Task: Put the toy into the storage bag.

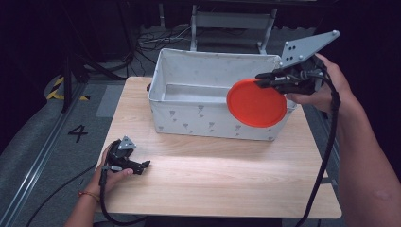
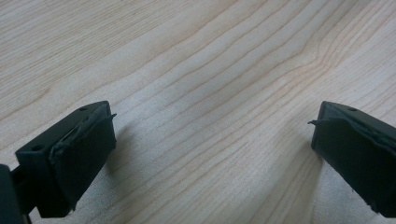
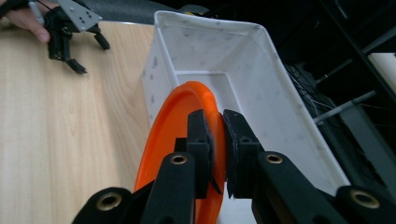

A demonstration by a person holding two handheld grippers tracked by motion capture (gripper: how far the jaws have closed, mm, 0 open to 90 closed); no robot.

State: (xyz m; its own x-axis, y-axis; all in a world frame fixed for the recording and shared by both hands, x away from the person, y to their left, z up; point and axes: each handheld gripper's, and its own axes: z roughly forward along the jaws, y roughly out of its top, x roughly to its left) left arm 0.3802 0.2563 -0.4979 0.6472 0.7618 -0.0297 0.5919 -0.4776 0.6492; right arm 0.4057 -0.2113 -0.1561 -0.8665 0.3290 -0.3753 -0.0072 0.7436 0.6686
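An orange round plate (image 1: 257, 103) hangs on edge over the right end of a white fabric bin (image 1: 189, 120). My right gripper (image 1: 261, 81) is shut on the plate's upper rim; in the right gripper view both pads clamp the orange plate (image 3: 180, 135) at the right gripper (image 3: 219, 140), with the white bin (image 3: 280, 107) below and beyond it. My left gripper (image 1: 145, 165) rests low on the wooden table (image 1: 213, 184) near its front left. Its jaws stand wide apart in the left gripper view, the left gripper (image 2: 212, 135) holding nothing over bare wood (image 2: 210, 70).
The bin has nothing visible inside it. Dark floor, cables and a metal frame (image 1: 231, 21) lie beyond the table's far edge. A floor mark "4" (image 1: 78, 133) sits left of the table. The person's right forearm (image 1: 364, 156) runs along the table's right side.
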